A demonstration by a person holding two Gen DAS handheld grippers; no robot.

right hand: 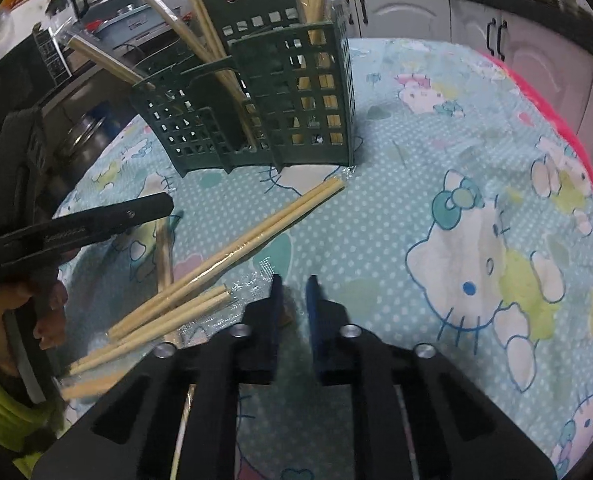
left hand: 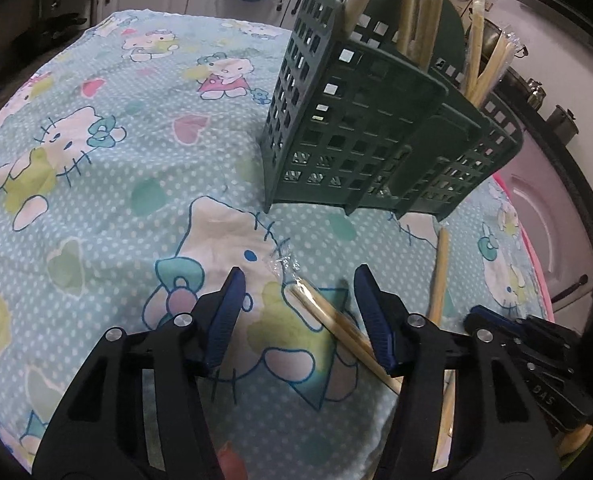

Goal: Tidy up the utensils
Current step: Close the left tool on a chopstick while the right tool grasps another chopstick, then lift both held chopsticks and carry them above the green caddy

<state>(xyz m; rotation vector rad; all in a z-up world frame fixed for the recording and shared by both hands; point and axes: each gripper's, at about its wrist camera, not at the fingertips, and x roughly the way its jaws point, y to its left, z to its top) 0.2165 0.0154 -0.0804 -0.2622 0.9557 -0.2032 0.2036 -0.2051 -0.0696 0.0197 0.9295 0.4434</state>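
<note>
Left wrist view: my left tongs point(left hand: 298, 280) hang spread over the surface point(left hand: 108, 208), which is covered with a pale blue cartoon-cat cloth. A wrapped pair of chopsticks point(left hand: 328, 318) lies between the blue pads point(left hand: 226, 312), slanting under the right-hand one; I cannot tell whether the pads touch it, and there is clear space on the left side. A second wrapped pair point(left hand: 438, 276) lies just beside it to the right, running toward the green slotted utensil holder point(left hand: 360, 128), which stands upright farther back with several wrapped chopsticks sticking out of its top compartments. My right tongs point(left hand: 536, 344) show at the lower right edge.

In the right wrist view, my right tongs point(right hand: 294, 280) are drawn nearly together, with a sliver of cloth showing between the tips and nothing clearly pinched. Just to their left, the loose chopstick pairs point(right hand: 232, 250) lie crossed in a small pile on the cloth, one long pair reaching to the foot of the holder point(right hand: 264, 108). My left tongs point(right hand: 96, 220) come in from the left edge above that pile, my hand point(right hand: 46, 312) gripping the handle.
</note>
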